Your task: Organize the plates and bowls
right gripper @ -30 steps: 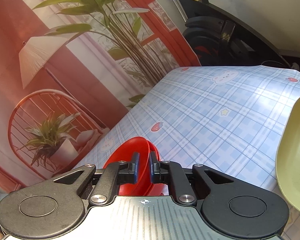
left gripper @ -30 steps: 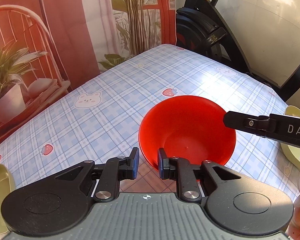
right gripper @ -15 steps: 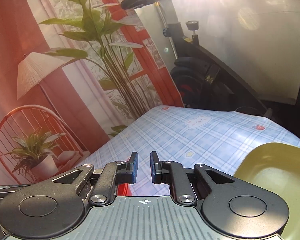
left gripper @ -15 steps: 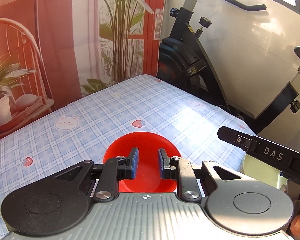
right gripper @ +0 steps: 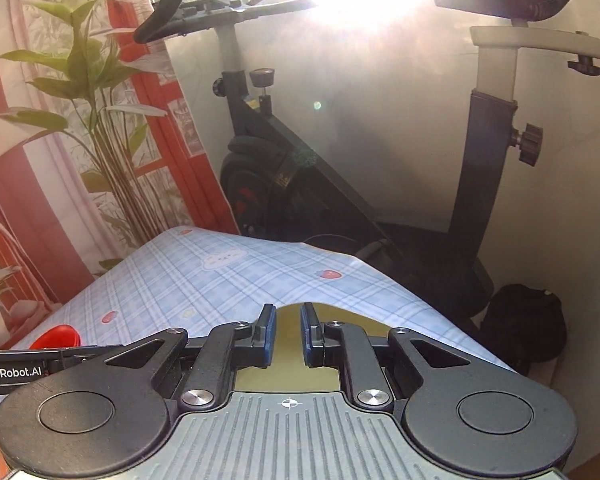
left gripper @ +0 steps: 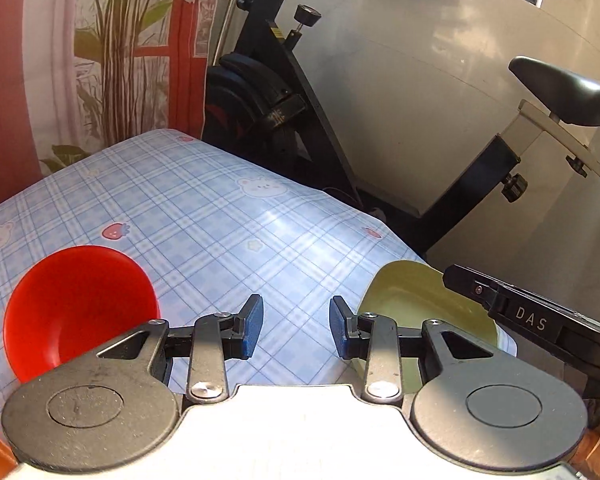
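A red bowl [left gripper: 78, 304] stands on the blue checked tablecloth [left gripper: 204, 220] at the left of the left wrist view; a sliver of it shows in the right wrist view [right gripper: 56, 337]. A yellow-green plate [left gripper: 416, 300] lies near the table's right edge. My left gripper [left gripper: 296, 326] is open and empty, held above the cloth between bowl and plate. My right gripper [right gripper: 287, 338] is open with a narrow gap and holds nothing; it hangs above the yellow-green plate [right gripper: 288, 314]. Its body [left gripper: 532, 320] shows at the right of the left wrist view.
An exercise bike [left gripper: 268, 96] stands just past the table's far right edge, with its seat [left gripper: 560, 92] at the right. A red backdrop with printed plants [right gripper: 88, 120] hangs behind the table. A dark bag [right gripper: 524, 328] lies on the floor at the right.
Both grippers have let go of the red bowl, lifted and swung right. My left gripper has opened wider. The yellow-green plate now lies under my right gripper.
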